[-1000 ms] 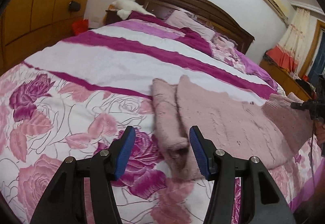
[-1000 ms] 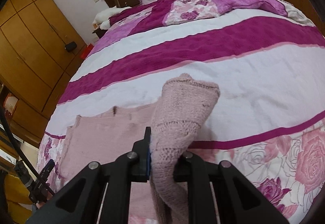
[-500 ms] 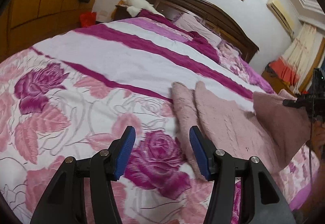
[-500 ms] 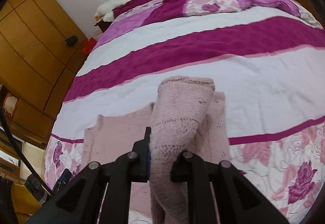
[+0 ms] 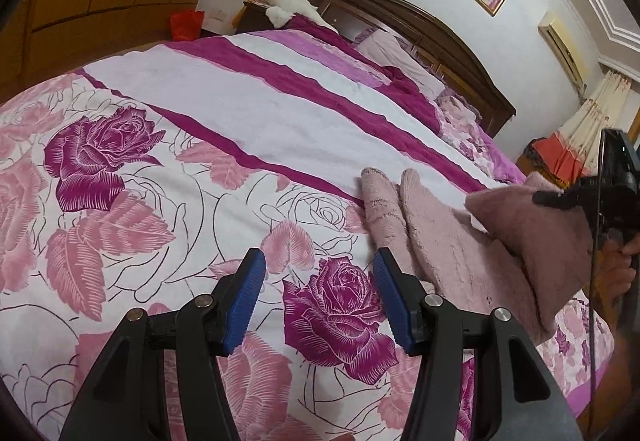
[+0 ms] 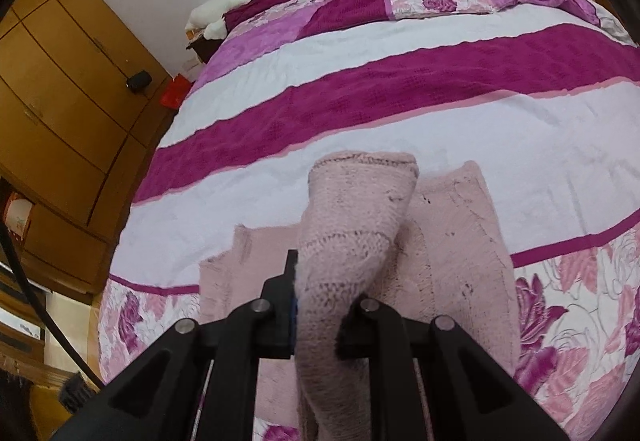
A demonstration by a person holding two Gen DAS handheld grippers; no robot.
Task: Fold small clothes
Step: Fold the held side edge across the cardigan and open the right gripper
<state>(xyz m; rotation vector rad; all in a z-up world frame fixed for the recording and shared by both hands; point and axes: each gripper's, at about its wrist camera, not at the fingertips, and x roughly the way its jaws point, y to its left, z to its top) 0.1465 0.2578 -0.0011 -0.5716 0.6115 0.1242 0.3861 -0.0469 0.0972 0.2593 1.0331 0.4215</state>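
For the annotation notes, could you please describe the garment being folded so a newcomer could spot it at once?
Start from the big bed with its magenta-striped, rose-printed cover. Near its foot lies a pale pink knitted sweater, one sleeve lifted by the right hand-held gripper. It alone is plain, fuzzy and unpatterned.

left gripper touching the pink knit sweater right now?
Apart. The left wrist view shows the left gripper open over the floral bedspread, printed fabric visible between its blue pads, and the pink knit sweater lying beyond and to the right of them.
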